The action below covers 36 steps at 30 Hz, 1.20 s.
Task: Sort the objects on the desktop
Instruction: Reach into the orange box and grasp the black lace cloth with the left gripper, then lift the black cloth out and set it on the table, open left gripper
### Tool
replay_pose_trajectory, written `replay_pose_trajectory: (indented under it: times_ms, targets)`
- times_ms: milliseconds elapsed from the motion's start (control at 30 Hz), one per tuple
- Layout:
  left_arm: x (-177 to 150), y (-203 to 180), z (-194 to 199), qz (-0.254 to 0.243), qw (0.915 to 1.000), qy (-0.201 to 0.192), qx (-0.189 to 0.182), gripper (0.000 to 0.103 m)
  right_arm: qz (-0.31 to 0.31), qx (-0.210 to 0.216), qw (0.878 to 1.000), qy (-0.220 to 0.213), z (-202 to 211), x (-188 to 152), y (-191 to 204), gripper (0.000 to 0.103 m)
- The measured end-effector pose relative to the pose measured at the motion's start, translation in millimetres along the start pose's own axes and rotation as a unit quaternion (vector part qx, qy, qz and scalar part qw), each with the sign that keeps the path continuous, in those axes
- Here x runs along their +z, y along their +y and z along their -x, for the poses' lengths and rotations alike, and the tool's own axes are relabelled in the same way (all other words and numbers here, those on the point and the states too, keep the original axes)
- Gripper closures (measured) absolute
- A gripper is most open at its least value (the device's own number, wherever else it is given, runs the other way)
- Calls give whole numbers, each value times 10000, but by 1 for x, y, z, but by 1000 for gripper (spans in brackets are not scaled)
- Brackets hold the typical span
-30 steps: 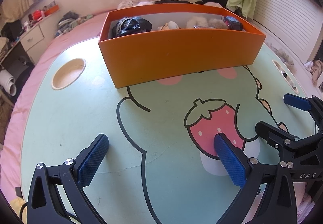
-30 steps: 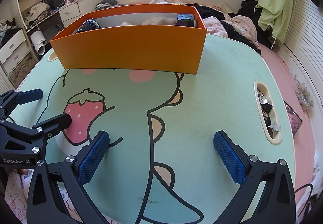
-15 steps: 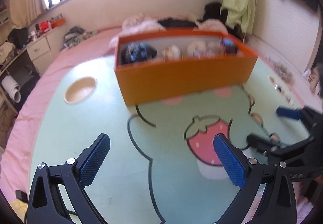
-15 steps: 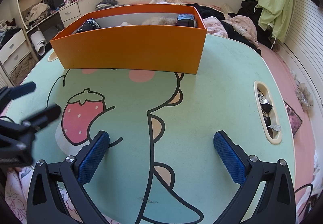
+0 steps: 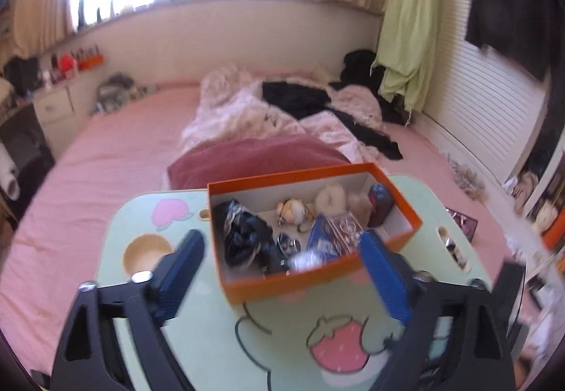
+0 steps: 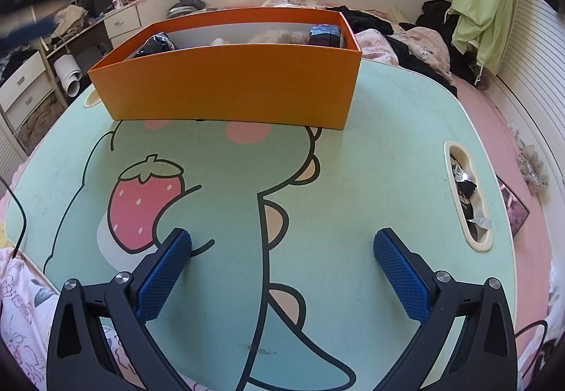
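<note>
left tongs [image 5: 282, 271] closing on nothing, high above the table [image 5: 197, 327] | right tongs [image 6: 282, 271] released, empty | orange box [image 5: 317, 271] just ahead of my left tongs, full | i judge the card walls light, bendy: pinch rim near a corner

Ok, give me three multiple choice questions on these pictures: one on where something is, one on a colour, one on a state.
1. Where is the strawberry drawing?
A. on the tabletop, nearer the camera than the box
B. on the box wall
C. on the bed sheet

2. What colour is the box?
A. green
B. orange
C. white

3. How do the right gripper jaws stand?
A. shut on a cable
B. shut on the box rim
C. apart with nothing between them

Answers: 1 A, it is printed on the green table. 2 B, its walls are orange. 3 C, only bare tabletop shows between its blue pads.
</note>
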<state>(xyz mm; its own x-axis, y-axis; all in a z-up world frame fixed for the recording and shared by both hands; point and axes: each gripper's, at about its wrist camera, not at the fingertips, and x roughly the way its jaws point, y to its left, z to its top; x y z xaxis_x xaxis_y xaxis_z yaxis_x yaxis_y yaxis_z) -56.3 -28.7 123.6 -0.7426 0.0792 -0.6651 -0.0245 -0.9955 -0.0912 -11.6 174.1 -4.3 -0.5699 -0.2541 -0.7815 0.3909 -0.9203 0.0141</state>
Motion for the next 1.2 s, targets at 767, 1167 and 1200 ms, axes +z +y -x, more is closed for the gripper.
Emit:
replay_pose_trajectory:
  times_ms: [767, 1167, 1200]
  targets:
    - [15, 16, -96, 78, 9924, 1127, 491, 90, -5, -3, 10000, -2, -4, 1, 6, 0]
    - [-8, -10, 43, 315, 9829, -5, -1816, 90, -5, 0, 10000, -1, -4, 2, 6, 0]
    - [-19, -13, 42, 300, 9816, 55, -1885, 90, -4, 1, 10000, -1, -4, 2, 6, 0]
